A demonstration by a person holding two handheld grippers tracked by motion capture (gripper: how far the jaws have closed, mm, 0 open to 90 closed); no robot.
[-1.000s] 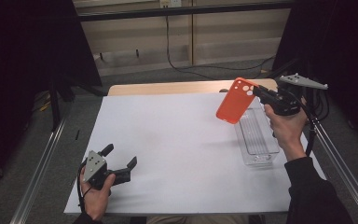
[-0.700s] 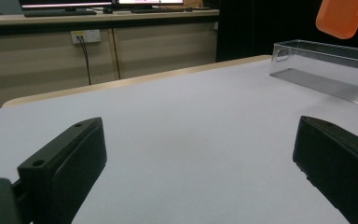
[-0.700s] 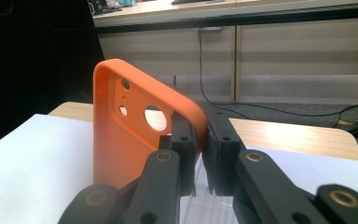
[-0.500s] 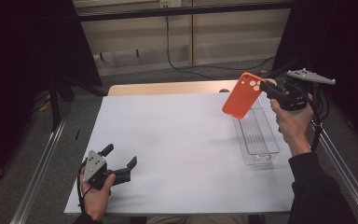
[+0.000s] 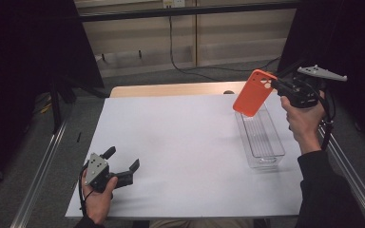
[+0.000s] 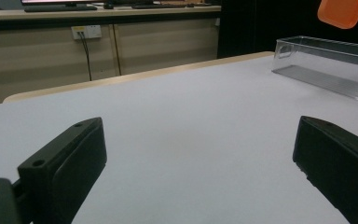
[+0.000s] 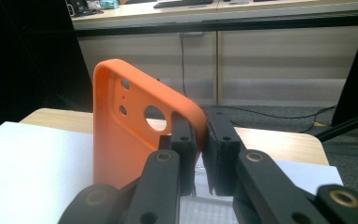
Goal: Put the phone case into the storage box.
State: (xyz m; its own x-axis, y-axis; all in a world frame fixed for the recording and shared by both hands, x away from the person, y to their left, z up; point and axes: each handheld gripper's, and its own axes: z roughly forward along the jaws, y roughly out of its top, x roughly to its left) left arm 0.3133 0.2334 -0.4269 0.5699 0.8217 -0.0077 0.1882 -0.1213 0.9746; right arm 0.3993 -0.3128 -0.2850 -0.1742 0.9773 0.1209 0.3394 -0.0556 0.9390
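Note:
An orange phone case [image 5: 253, 92] hangs tilted in the air above the far end of a clear plastic tray [image 5: 261, 140]. My right gripper [image 5: 274, 84] is shut on the case's upper right edge. The right gripper view shows the case [image 7: 121, 126] upright, its rim pinched between the two pads of that gripper [image 7: 201, 140]. My left gripper [image 5: 122, 159] rests on the white sheet at the near left, jaws wide open with nothing between them. From the left gripper [image 6: 196, 158], the tray [image 6: 326, 60] and the case's bottom corner [image 6: 341, 11] lie far to the right.
A white sheet [image 5: 180, 137] covers most of the wooden table [image 5: 171, 90]. Metal rails [image 5: 43, 175] run along both sides. Beyond the table stand a wall panel and a hanging cable [image 5: 171, 42].
The right gripper has carried the orange case to the right and slightly upward, over the tray's far end. The left gripper has stayed put.

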